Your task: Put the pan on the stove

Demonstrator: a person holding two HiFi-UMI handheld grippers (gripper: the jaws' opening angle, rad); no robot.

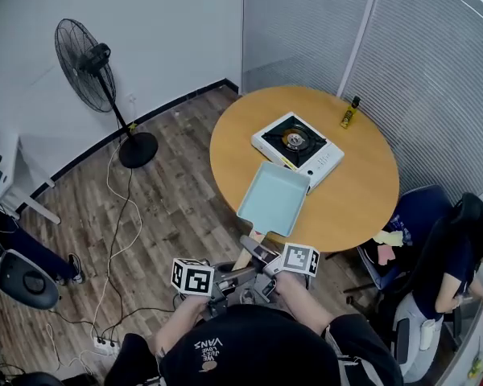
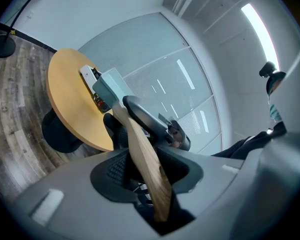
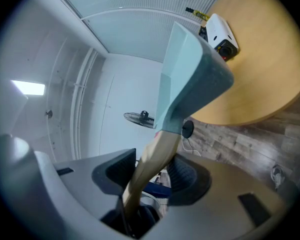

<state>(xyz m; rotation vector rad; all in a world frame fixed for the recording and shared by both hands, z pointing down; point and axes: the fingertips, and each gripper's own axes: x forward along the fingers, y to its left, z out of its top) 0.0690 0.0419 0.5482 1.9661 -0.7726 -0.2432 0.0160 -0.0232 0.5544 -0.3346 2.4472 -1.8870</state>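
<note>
Close to the person, the left gripper [image 2: 145,170] and right gripper [image 3: 151,176] both clamp the wooden handle [image 1: 245,257]. The pan [image 1: 274,198] hangs over the counter's [image 1: 362,191] near edge, just before the stove [image 1: 298,147] beyond.

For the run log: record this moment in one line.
left gripper: shut on handle | right gripper: shut on handle | pan: held near stove, not on it | burner: bare

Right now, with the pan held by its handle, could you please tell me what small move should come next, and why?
Probably ease the pan forward over the burner: it is just short of the stove, and nothing covers that burner.
</note>
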